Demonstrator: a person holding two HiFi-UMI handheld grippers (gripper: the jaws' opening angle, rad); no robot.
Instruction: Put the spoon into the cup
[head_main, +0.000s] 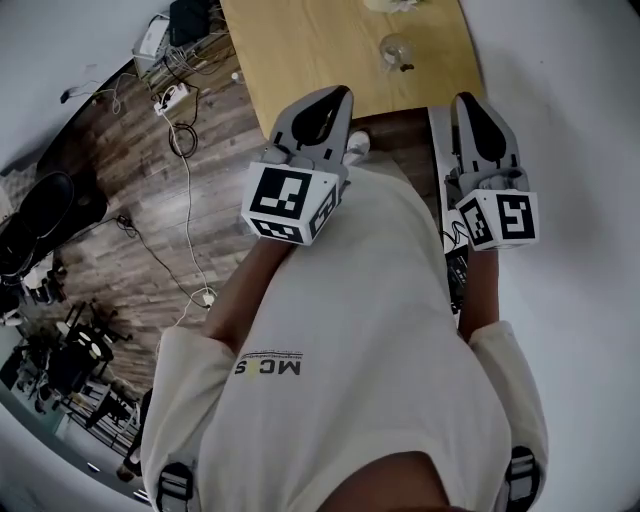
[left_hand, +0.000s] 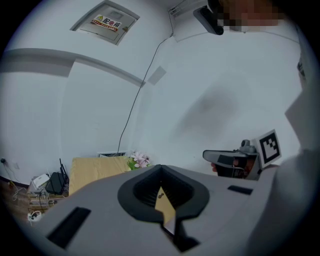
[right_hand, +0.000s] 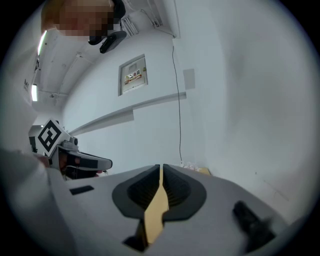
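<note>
A clear glass cup (head_main: 396, 48) stands on the wooden table (head_main: 320, 50) at the top of the head view. A small dark thing (head_main: 406, 67) lies just beside it; I cannot tell whether it is the spoon. My left gripper (head_main: 333, 98) and right gripper (head_main: 470, 102) are both held close to the person's chest, short of the table's near edge and pointing toward it. Both are shut with nothing between the jaws. In the left gripper view only a thin wedge of table shows between the jaws of the left gripper (left_hand: 161, 192). The right gripper (right_hand: 160, 190) shows only a slit.
Pink and white flowers (head_main: 395, 5) sit at the table's far end, also in the left gripper view as flowers (left_hand: 139, 160). Cables and a power strip (head_main: 172, 98) lie on the wood floor to the left. A white wall (head_main: 570, 120) runs along the right.
</note>
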